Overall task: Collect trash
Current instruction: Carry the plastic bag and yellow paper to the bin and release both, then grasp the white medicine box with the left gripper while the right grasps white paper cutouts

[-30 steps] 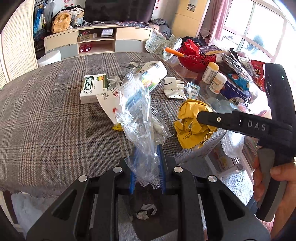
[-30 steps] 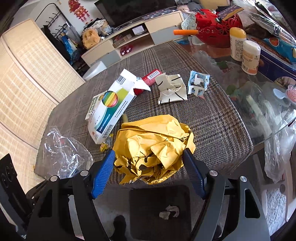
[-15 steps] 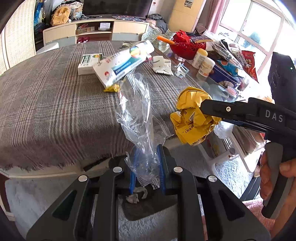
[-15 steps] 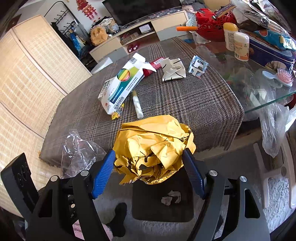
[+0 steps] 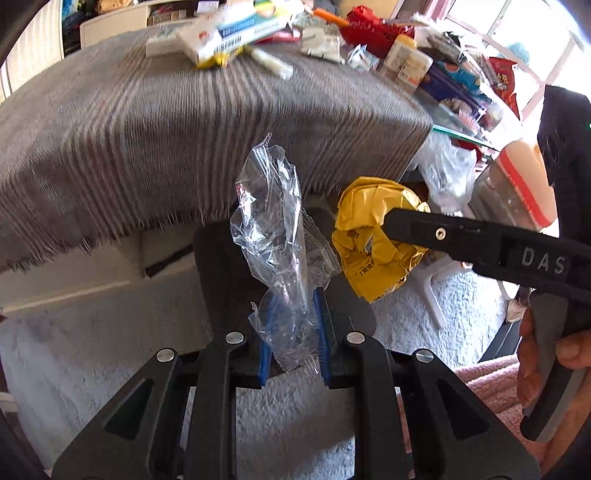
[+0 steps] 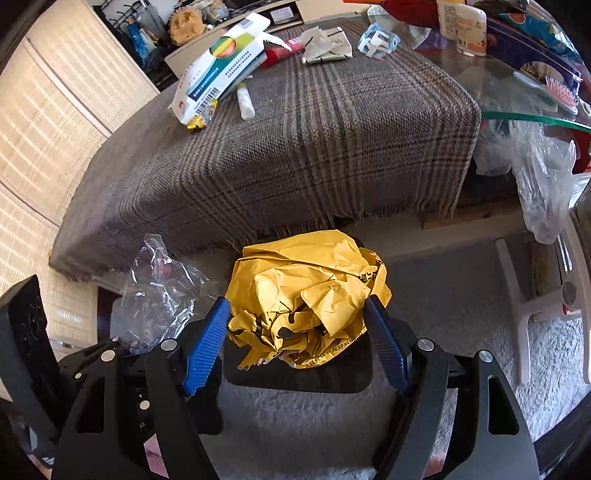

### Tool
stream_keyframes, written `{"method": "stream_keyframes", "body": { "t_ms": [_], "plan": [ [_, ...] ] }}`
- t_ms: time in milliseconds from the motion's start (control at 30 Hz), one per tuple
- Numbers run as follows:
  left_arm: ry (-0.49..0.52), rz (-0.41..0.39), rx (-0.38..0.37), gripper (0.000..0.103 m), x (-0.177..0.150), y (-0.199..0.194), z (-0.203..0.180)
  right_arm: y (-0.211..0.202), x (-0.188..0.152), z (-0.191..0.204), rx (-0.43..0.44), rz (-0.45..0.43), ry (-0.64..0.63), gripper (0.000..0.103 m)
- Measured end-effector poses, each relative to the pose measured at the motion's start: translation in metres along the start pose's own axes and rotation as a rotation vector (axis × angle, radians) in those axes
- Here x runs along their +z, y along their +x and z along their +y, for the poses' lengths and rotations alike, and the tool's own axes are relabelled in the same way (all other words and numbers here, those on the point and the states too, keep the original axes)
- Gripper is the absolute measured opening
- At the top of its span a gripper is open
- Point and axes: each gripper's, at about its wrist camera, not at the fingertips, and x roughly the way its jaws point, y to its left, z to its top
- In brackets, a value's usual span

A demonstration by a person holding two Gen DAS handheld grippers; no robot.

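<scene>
Plaid grey-brown cloth [image 6: 295, 147] covers the tabletop [image 6: 480, 74], fringe hanging over the near edge; bare glass shows at the right end. Pale carpet [image 6: 461, 332] below.

Left gripper [image 5: 293, 328]: jaws drawn nearly together, blue pads pinching a crumpled clear plastic bag [image 5: 273, 229]. Bag stands up out of the jaws, off the tabletop, in front of the cloth's fringe.

Right gripper [image 6: 295, 339]: jaws spread wide, pads pressing both sides of a crumpled yellow paper wad [image 6: 306, 295] with black print. Wad is held clear of the tabletop, just beside the plastic bag. A hand [image 5: 546, 362] grips the handle.

Directly below both grippers: a dark square bin [image 6: 332, 376] on the carpet.

On the cloth, far side: white medicine box [image 6: 221, 70] with coloured print, a small white stick [image 6: 245, 103] just beside it, gold scrap [image 6: 194, 123] at its lower end, red packet [image 6: 277, 55], folded white paper [image 6: 327, 46], small blue-white wrapper [image 6: 378, 40]. On the glass: white bottle [image 6: 469, 29], pink hairbrush [image 6: 561, 88]. A clear bag [image 6: 543, 184] hangs off the glass edge.
</scene>
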Motion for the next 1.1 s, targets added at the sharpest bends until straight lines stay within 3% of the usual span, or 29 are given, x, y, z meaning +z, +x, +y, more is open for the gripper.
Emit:
{"method": "stream_keyframes", "body": {
  "t_ms": [433,600,700,867,900,967,1100],
  "plan": [
    [-0.054,0.131,-0.036,0.022,-0.019,0.062,0.019,0.048,-0.003,-0.004,-0.008,0.084,-0.014,0.076],
    [-0.058,0.132,-0.020,0.035,-0.017,0.066,0.020,0.052,0.000,-0.011,0.014,0.102,0.033,0.080],
    [-0.067,0.118,-0.007,0.045,-0.017,0.060,0.023,0.049,0.001,-0.013,-0.007,0.082,0.034,0.089],
    [-0.064,0.089,0.015,0.064,-0.015,0.050,0.026,0.039,0.004,-0.019,-0.034,0.049,0.047,0.094],
    [-0.065,0.086,0.019,0.067,-0.015,0.049,0.028,0.039,0.004,-0.019,-0.042,0.043,0.045,0.100],
    [-0.067,0.077,0.024,0.077,-0.015,0.046,0.031,0.037,0.004,-0.022,-0.065,0.037,0.035,0.100],
    [-0.075,0.067,0.037,0.087,-0.013,0.037,0.038,0.036,0.007,-0.022,-0.076,0.035,0.031,0.100]
  ]
}}
